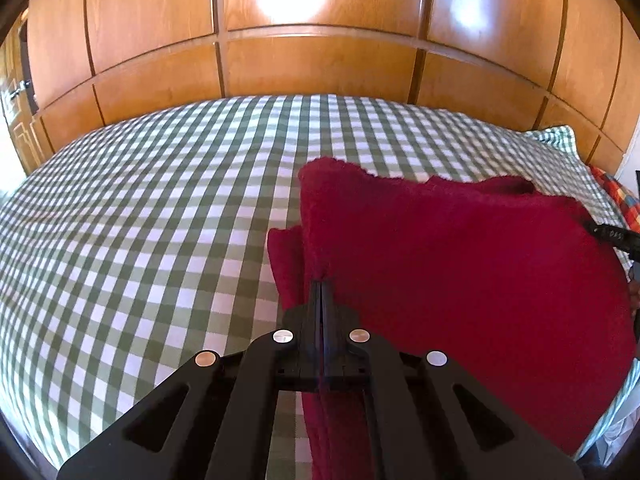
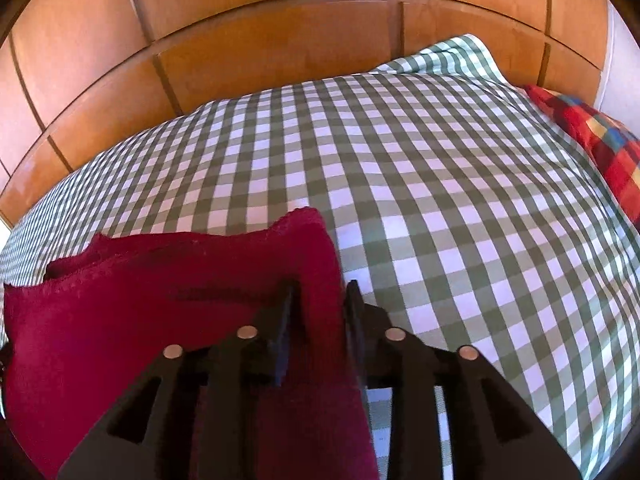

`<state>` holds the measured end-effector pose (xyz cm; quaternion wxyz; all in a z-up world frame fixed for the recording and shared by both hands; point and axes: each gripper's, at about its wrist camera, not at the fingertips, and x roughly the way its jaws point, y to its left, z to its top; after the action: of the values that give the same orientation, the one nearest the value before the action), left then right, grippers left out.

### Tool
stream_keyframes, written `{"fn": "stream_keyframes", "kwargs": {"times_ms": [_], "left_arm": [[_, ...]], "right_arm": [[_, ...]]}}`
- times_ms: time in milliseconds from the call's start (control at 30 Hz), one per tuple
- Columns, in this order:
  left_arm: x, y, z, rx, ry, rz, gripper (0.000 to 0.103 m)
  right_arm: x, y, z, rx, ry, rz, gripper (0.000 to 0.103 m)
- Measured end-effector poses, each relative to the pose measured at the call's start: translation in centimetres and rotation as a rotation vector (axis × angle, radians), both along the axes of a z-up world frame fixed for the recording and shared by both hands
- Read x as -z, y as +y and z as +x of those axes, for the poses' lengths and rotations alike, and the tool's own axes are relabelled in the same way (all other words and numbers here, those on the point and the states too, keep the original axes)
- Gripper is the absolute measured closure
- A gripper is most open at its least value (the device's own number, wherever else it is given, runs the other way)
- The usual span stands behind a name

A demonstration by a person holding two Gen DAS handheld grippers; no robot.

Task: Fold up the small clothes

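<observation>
A dark red fleecy cloth lies doubled over on the green-and-white checked bed sheet, with its far edge wavy and a lower layer showing beneath. My left gripper is shut on the cloth's left edge, and the fabric bunches into a pleat at the tips. In the right wrist view the same cloth fills the lower left. My right gripper stands open with the cloth's right edge lying loose between its fingers. A black tip of the right gripper shows at the cloth's far right in the left wrist view.
Glossy wooden wardrobe panels rise right behind the bed. A red, yellow and blue checked pillow lies at the bed's right end, beside a raised hump of sheet. Bare checked sheet stretches left of the cloth.
</observation>
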<state>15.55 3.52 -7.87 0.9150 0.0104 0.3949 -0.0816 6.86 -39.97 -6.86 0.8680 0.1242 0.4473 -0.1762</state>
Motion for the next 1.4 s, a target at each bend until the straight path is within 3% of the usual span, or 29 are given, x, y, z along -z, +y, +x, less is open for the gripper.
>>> {"fn": "stream_keyframes", "kwargs": {"times_ms": [100,267,500,667,767,867,1000,1133,1267,1400], "left_arm": [[0.2,-0.2,-0.1,-0.007,-0.002,0.011,0.103],[-0.5,0.0,-0.7,-0.025,-0.007,-0.006,0.103],[-2.8,1.1,-2.8,-0.103,-0.076,0.023,0.103],[-4.3,0.1,-5.2,-0.068,-0.116,0.012,0.103],[-4.3,-1.1,-6.3,-0.013,-0.102,-0.026,0.103],[-3.4,-2.6,-6.9,0.028,-0.083,-0.004,0.103],[-1.3,-2.4,-6.3,0.012,-0.01,-0.007,0.103],[-0.9,-1.8,-5.7,-0.006,0.024,-0.05,0.103],[-1.9,-2.6,-6.3,0.05,0.004,-0.084,0.103],[-2.2,-4.3,-5.9,0.138,0.024,-0.136,0.103]], "right_arm": [[-0.2,-0.4,-0.2,0.013,0.002,0.013,0.068],[-1.3,-0.2,-0.8,0.032,0.005,-0.004,0.045],[-3.6,0.4,-4.1,-0.002,-0.037,0.031,0.045],[-4.3,1.3,-7.0,-0.061,-0.038,0.065,0.048],[-4.0,0.3,-9.6,-0.045,-0.04,0.134,0.043],[-3.4,-0.9,-12.2,-0.031,-0.041,0.229,0.037],[-2.6,-2.1,-13.9,-0.074,-0.077,0.448,0.017],[-1.0,-2.7,-13.3,-0.084,-0.092,0.551,0.016],[-0.3,-2.4,-11.3,-0.147,-0.105,0.618,0.019],[0.6,-2.0,-7.8,-0.181,-0.089,0.669,0.034]]}}
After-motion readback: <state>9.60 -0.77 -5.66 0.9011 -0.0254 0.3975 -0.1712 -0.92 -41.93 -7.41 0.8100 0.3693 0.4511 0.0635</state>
